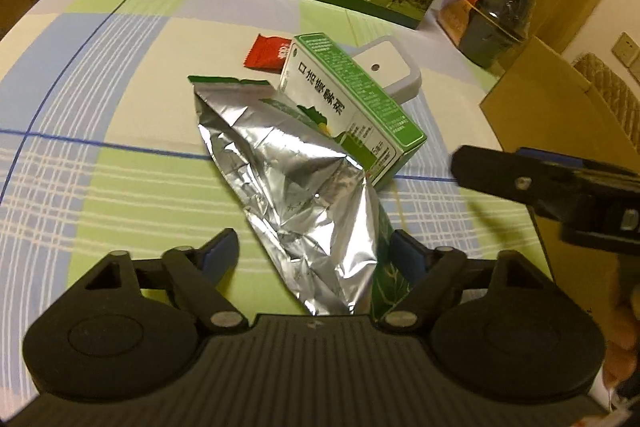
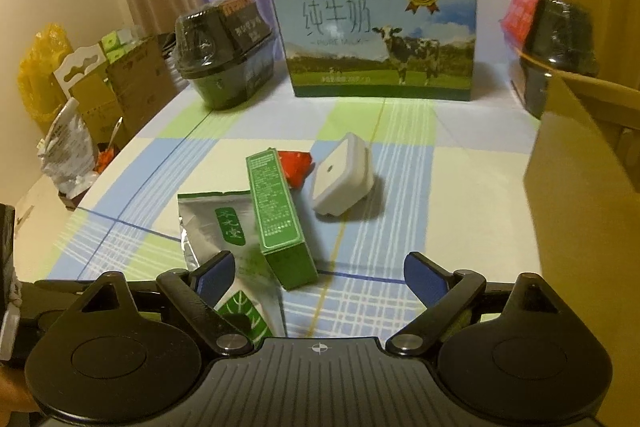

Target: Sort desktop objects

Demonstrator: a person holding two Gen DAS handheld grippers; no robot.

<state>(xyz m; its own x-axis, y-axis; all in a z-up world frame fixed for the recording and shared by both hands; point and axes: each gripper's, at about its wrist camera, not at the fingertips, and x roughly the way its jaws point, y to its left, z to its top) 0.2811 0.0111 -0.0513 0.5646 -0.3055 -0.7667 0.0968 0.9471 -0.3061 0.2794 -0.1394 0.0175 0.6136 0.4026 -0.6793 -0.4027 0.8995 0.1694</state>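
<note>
foil pouch (image 1: 304, 195) lies between the spread jaws of the left gripper (image 1: 316, 255), not clamped. green box (image 2: 280, 223) rests on its far edge, ahead of the right gripper (image 2: 316, 271), jaws apart. beyond: white adapter (image 2: 344, 179), red packet (image 2: 296, 163). bare cloth right of them.

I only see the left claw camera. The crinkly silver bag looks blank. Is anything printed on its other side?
Observer: Yes, the silver bag has a green strip with writing on its front.
Operator: Is the other claw open?
Observer: The right claw is open wide and holding nothing.
Operator: What's past the table's left edge?
Observer: A yellow bag stands beside cardboard boxes.
</note>
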